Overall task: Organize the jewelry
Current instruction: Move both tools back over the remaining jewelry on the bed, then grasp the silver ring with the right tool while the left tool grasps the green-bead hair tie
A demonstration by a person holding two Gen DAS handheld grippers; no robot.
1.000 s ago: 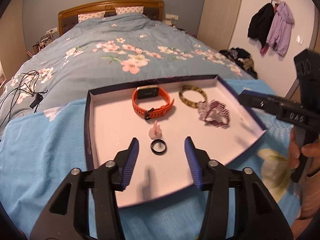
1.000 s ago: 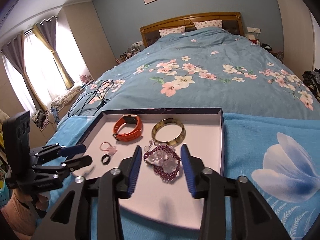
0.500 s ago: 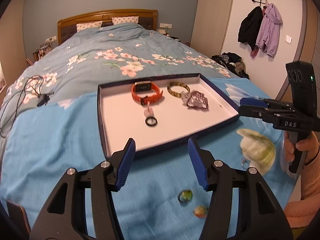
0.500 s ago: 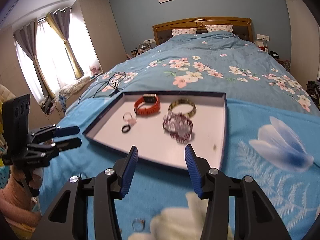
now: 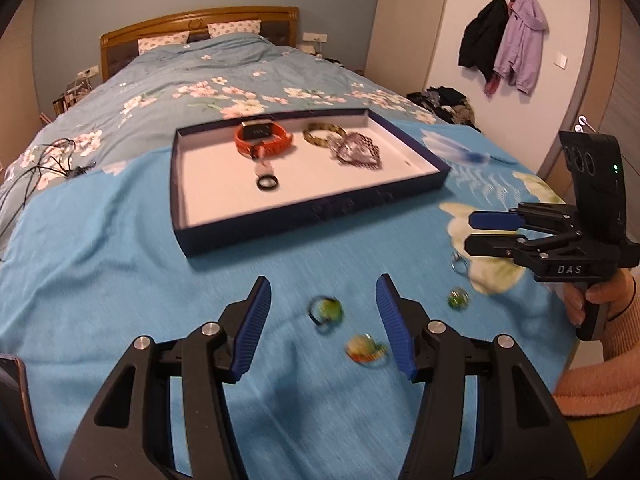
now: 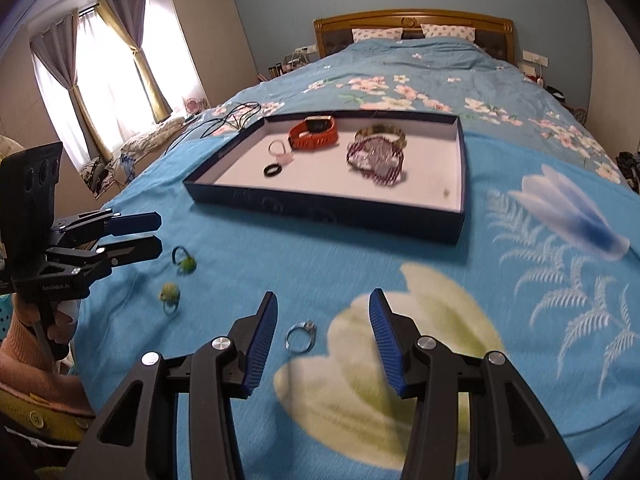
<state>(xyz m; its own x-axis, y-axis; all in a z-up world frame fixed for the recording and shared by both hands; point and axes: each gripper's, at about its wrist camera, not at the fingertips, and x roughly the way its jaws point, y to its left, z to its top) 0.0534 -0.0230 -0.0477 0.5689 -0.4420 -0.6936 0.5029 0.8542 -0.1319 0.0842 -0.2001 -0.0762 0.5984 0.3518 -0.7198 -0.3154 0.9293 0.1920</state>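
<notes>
A dark blue tray (image 5: 320, 216) (image 6: 328, 204) lies on the blue bedspread. It holds an orange watch (image 5: 262, 138) (image 6: 314, 134), a tortoiseshell bangle (image 5: 318, 136), a beaded bracelet (image 5: 358, 152) (image 6: 376, 156), a pink ring (image 6: 280, 150) and a black ring (image 5: 267, 182) (image 6: 272, 170). Loose rings lie in front of the tray: a green one (image 5: 326, 310) (image 6: 184, 262), an orange-green one (image 5: 364, 350) (image 6: 170, 294), another green one (image 5: 458, 298) and a silver one (image 6: 301, 336) (image 5: 458, 264). My left gripper (image 5: 322, 320) is open above the green rings. My right gripper (image 6: 322, 340) is open over the silver ring.
The bed's floral duvet and wooden headboard (image 5: 200, 28) lie beyond the tray. Black cables (image 5: 36, 168) trail on the left side of the bed. Coats (image 5: 504, 40) hang on the right wall. Curtained windows (image 6: 108, 80) are at the left.
Both grippers have pulled back from over the tray toward the near edge of the bed. The loose rings on the bedspread have come into view under them.
</notes>
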